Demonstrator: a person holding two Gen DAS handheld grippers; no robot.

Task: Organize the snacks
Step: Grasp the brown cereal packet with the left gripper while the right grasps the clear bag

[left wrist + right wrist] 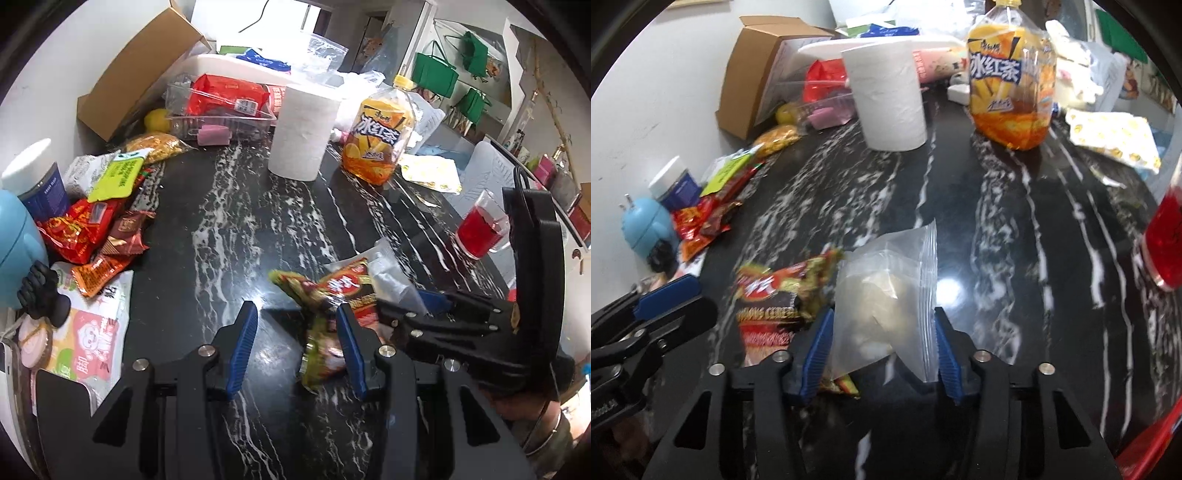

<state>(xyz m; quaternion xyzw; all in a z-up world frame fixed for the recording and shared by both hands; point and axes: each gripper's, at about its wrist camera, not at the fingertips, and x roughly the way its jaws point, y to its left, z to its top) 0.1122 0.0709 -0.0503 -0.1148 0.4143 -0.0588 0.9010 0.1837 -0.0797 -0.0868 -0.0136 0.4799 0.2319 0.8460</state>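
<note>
Working across the dark marble desk (236, 229), we judge ourselves to be at the bagging step: getting a loose snack into a clear bag. The biggest things stand at the back, well apart from the work: a carton (136, 70), a tea bottle (1012, 85) and a paper roll (886, 96). A heap of packets (96, 229) lies along the left edge by the wall, which we take to be snacks yet to be sorted. A glass of red drink (480, 232) stands off to the right, near enough to mind.

In the middle of the desk, close to us, lies the zip bag (890, 302), with the snack pack (775, 295) just beside it on its left and seemingly tucked partly under it. Our right gripper (882, 350) has its jaws wide apart, one on each side of the bag's near end; they have hold of nothing. Our left gripper (295, 343) is likewise spread wide and empty; the pack's green end (317, 354) lies just inside its right finger (349, 350), though blur makes contact hard to judge.

Next, we think, the right jaws should close on the bag's mouth edge and hold it, while the left jaws close on the pack and feed it toward the opening. Both films are thin and slippery, so the grips need to land squarely and low to the desk.
</note>
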